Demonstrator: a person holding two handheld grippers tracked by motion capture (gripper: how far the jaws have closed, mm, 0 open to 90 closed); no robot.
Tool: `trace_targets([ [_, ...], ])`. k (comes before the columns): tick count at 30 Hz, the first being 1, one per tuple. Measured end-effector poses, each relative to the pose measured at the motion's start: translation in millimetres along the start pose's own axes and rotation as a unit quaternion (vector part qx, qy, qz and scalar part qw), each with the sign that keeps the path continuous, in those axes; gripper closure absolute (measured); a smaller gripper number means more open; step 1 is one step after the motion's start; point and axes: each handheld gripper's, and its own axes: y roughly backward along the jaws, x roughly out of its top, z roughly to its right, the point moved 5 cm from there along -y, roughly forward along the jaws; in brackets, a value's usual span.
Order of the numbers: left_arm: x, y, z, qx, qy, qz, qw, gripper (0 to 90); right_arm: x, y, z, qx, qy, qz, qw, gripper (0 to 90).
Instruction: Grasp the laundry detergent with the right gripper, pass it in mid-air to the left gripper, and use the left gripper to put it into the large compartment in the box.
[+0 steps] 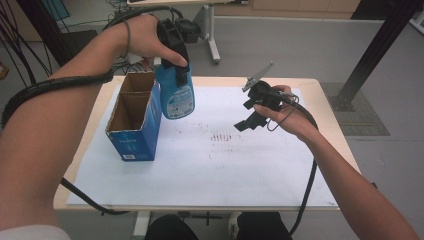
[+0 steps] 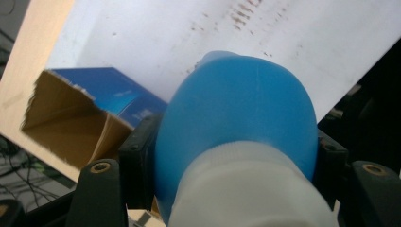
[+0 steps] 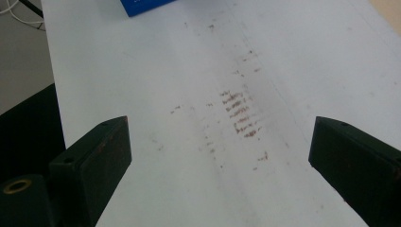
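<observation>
Now your left gripper clamps the blue plastic bottle by its neck, beside the open blue cardboard box. Your right gripper hangs empty, jaws wide, over the white sheet.

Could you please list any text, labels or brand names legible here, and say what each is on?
No text can be read in full.
Bottle: a pale label with print, too blurred to read.
Box: white print and a small white patch low on its blue front, too small to read.
Sheet: brownish marks, smudges rather than writing.
</observation>
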Motion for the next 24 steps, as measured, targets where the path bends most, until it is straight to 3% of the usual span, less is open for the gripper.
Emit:
trace_targets([
  [4,-3.9,12.6,-6.3,-0.001,0.045,0.003,0.999,35.9,-8.1,7.3,1.7,-0.009,-0.001,-0.009,0.9999,6.5],
  [8,-7.6,23.4,-12.2,-0.003,0.093,0.005,0.9956,35.9,-14.5,12.0,1.7,-0.011,-0.002,-0.015,0.9998,6.6],
  [10,-9.5,28.0,-15.8,-0.007,0.131,0.011,0.9913,35.9,-17.6,13.3,1.4,-0.015,0.0,-0.02,0.9997,6.8],
  [14,-17.6,42.0,-27.1,-0.006,0.182,0.016,0.9831,35.9,-23.1,15.8,-0.1,-0.014,0.0,-0.028,0.9995,6.9],
  [18,-27.7,54.2,-39.0,-0.002,0.23,0.015,0.9732,36.0,-28.8,18.6,0.0,-0.013,-0.001,-0.037,0.9992,6.8],
  [24,-43.7,68.2,-53.6,0.002,0.302,0.023,0.953,36.0,-36.2,23.7,-1.6,-0.015,0.004,-0.05,0.9986,7.2],
])
